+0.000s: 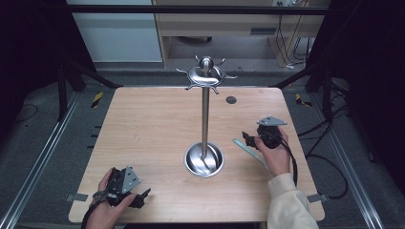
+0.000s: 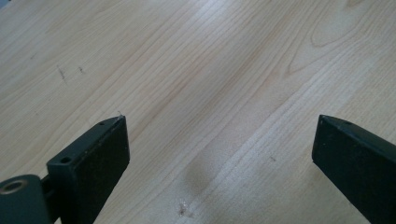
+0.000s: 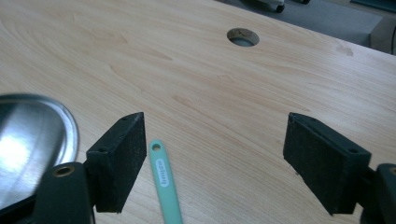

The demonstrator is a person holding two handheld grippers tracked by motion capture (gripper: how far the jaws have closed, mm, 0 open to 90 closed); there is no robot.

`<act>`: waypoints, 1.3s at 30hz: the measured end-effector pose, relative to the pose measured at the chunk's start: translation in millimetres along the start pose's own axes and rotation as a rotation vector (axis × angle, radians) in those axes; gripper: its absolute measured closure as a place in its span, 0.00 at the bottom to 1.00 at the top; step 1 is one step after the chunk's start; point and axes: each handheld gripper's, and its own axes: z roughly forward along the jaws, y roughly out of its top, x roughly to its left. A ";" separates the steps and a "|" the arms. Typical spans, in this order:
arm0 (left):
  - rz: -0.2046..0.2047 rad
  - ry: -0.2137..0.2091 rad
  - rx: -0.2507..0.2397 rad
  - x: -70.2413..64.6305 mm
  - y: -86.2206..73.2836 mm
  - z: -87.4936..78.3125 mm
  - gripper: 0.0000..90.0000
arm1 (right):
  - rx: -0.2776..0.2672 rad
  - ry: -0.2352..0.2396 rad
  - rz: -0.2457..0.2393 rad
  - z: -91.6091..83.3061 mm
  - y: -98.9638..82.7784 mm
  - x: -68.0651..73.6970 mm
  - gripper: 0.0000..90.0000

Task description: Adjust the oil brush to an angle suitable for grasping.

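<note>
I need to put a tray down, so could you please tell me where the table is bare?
The far-left quarter of the table, left of the metal stand, is bare. So is the near edge between the two hands. It is crowded around the right gripper, where the green utensil lies.

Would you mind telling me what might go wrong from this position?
The mint green handle lies near one side of the open right gripper, beside one of its fingers, so closing now might clip or push it rather than grip it. The tall metal stand is close by; a sideways sweep could knock it.
</note>
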 end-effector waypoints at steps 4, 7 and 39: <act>-0.014 0.012 -0.008 1.8 -0.6 -1.0 0.04 | 0.036 -0.002 -0.084 7.8 -1.6 12.1 0.27; -0.017 0.014 -0.006 2.9 -1.2 -1.2 0.04 | 0.052 -0.014 -0.150 10.9 -1.8 18.6 0.29; -0.003 0.014 -0.017 0.8 -0.2 -3.5 0.04 | 0.174 0.051 -0.228 25.7 -4.5 34.0 0.76</act>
